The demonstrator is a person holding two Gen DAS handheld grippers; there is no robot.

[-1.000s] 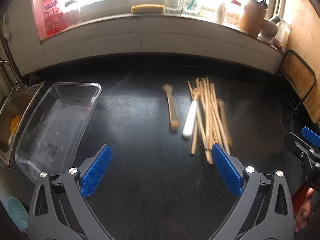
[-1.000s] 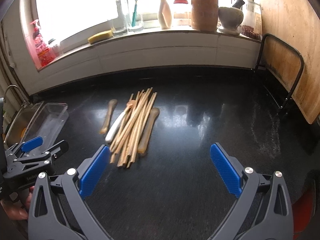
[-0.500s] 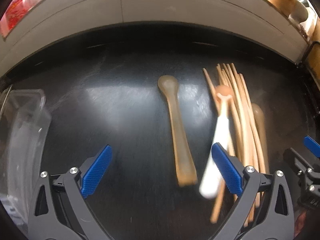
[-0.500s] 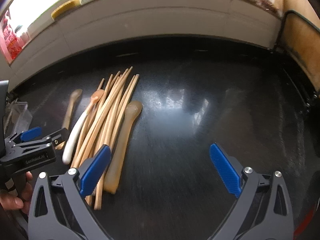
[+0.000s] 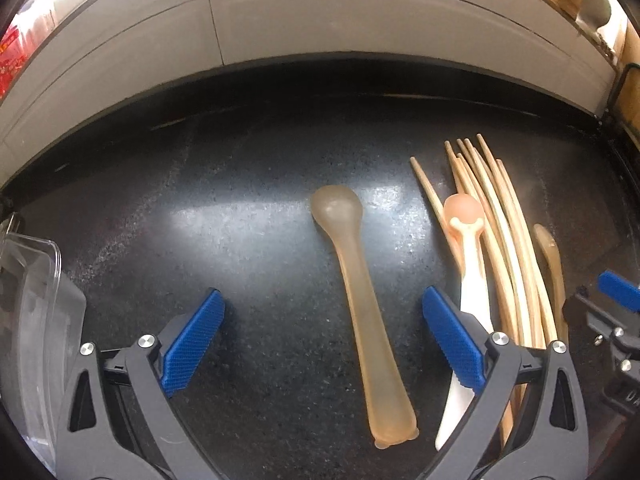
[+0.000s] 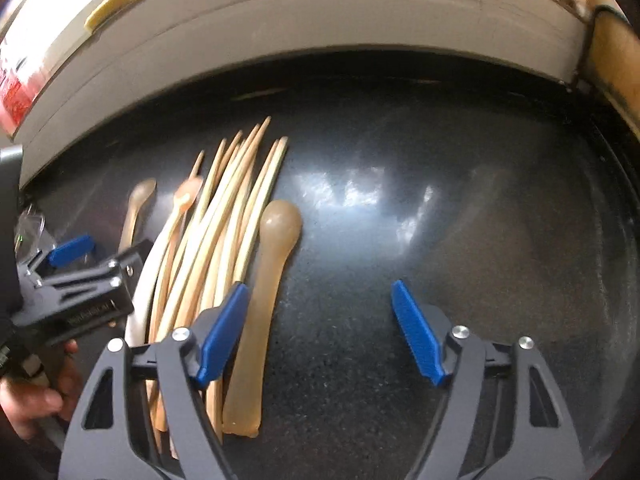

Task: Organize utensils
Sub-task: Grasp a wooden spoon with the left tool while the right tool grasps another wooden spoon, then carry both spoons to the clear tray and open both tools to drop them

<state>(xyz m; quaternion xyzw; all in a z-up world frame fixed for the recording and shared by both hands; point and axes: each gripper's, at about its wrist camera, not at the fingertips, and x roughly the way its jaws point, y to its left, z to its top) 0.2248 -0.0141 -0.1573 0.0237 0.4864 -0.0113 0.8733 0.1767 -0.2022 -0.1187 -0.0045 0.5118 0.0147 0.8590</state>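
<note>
At nine o'clock in the left wrist view, a clear plastic tray (image 5: 36,320) sits at the edge of the dark worktop (image 5: 240,200), empty as far as its visible corner shows. To its right the left gripper (image 5: 324,344) hangs over the worktop with its jaws spread wide, pinching nothing. Between them, nearer the right-hand pad, lies a translucent amber spoon (image 5: 364,300): bowl toward twelve o'clock, handle end toward six, its long axis running almost straight along the line the gripper points. It lies apart from the rest.

Further right, at about three o'clock, lies the pile: a white-handled spoon with a pink bowl (image 5: 468,256) resting against a fan of wooden chopsticks (image 5: 508,248), tips toward twelve. Beyond them a second amber spoon (image 6: 264,304) lies just beside the chopsticks, again bowl at twelve and handle at six.

The right gripper (image 6: 320,332) is over that second spoon's side of the pile. Its jaws are closing but still stand apart, with bare worktop between them; the spoon's handle lies at about nine o'clock from the gap, under or just outside the left-hand pad, so nothing is held.

I judge each hand is nearest its own amber spoon. The left is better lined up; the right would need to shift toward nine o'clock to straddle its handle.
</note>
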